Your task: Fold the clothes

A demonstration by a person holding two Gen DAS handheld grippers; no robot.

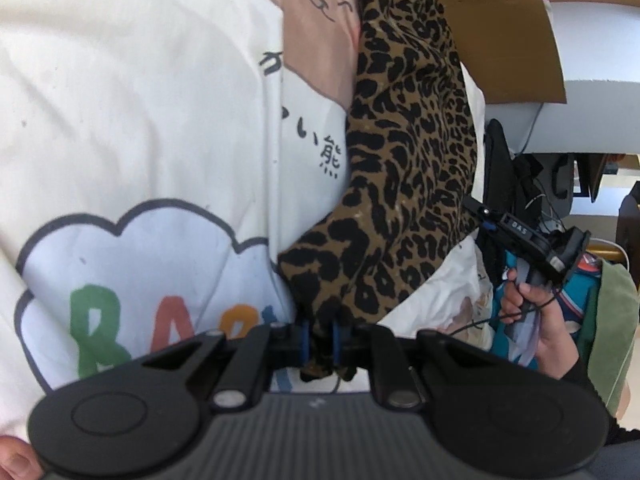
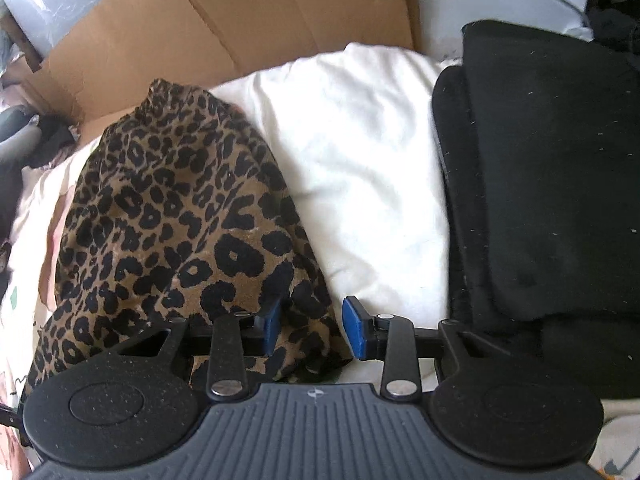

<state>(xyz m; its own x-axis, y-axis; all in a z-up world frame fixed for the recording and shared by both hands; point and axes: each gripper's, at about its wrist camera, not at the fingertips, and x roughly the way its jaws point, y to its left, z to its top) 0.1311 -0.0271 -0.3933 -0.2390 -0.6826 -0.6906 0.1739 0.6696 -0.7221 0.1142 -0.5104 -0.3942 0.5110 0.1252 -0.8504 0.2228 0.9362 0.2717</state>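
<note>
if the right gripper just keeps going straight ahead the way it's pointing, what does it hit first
Most likely the leopard-print garment: its fabric already lies between the open right gripper fingers. Beyond that is the white bedding, though depth is hard to judge.

This looks like a lived-in room of a home, cluttered and used partly for storage. A white quilt [image 1: 132,112] printed with a cartoon bear, a cloud and Japanese characters covers the soft surface, which suggests a bed. Clothes lie about on it: a leopard-print garment [image 2: 176,216] and a stack of folded black clothes [image 2: 552,184]. A flattened cardboard box [image 2: 224,24] stands behind the bedding. Past the edge, dark equipment and trailing cables [image 1: 536,196] crowd the floor.
</note>
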